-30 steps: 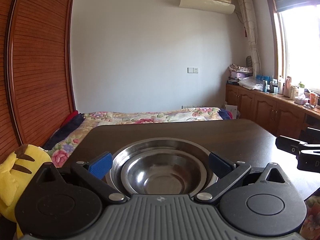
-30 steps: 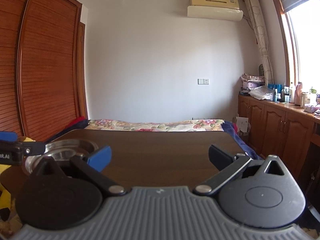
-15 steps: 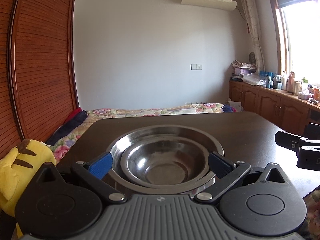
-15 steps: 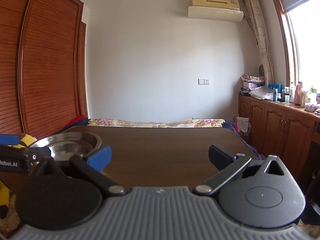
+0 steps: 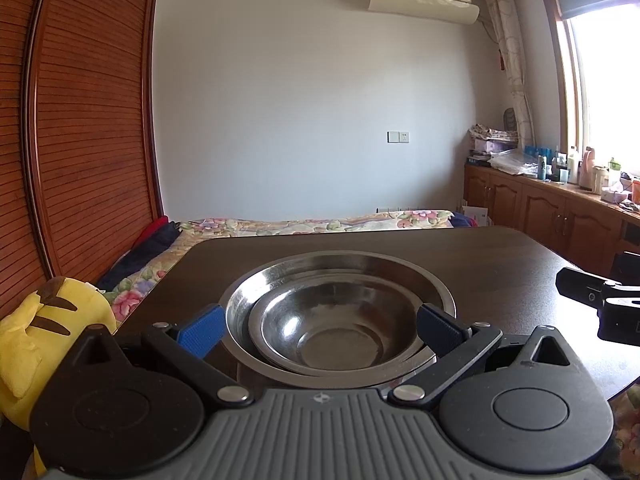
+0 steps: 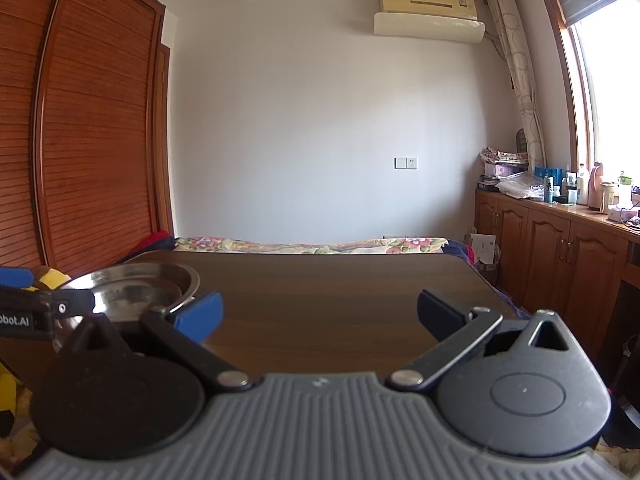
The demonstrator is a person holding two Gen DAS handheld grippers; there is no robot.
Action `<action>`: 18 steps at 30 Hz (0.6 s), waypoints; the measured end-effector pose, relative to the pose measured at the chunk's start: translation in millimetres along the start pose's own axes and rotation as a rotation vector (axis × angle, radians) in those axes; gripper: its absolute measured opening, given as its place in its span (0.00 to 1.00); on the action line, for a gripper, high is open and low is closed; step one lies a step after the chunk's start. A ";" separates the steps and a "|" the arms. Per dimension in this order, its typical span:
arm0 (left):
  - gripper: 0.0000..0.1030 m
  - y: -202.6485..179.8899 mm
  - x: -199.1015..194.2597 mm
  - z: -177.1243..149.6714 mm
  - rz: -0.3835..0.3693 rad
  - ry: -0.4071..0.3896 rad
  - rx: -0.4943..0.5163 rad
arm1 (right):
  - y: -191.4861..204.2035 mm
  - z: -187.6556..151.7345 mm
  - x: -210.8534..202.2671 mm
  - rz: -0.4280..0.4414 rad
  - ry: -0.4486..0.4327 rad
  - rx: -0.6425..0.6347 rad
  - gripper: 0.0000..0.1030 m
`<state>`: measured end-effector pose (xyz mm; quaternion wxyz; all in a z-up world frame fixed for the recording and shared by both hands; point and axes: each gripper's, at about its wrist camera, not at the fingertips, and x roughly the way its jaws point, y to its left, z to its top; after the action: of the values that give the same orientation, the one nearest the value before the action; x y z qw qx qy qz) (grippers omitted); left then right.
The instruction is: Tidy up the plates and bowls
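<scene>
Steel bowls nested between spread left tongs, right tongs spread, empty

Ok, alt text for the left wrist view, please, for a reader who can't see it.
The open left gripper faces two nested steel bowls, a smaller bowl inside a larger bowl, on a dark wooden table. Part of the right gripper shows at the right edge, a yellow plush toy at the left, a bed behind.
</scene>
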<state>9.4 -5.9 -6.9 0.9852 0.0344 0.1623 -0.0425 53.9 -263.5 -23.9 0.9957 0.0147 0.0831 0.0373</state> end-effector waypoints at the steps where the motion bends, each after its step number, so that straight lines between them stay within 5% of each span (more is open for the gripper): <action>1: 1.00 0.0 0.0 0.0 0.001 -0.001 -0.001 | 0.2 -0.1 0.2 0.000 0.001 0.000 1.00; 18: 1.00 0.3 -0.6 -0.8 -0.001 0.001 0.003 | -2.8 -0.2 -1.4 -0.005 0.004 0.004 1.00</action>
<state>8.7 -5.5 -7.5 0.9850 0.0359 0.1629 -0.0434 52.7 -266.4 -24.0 0.9956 0.0166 0.0851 0.0345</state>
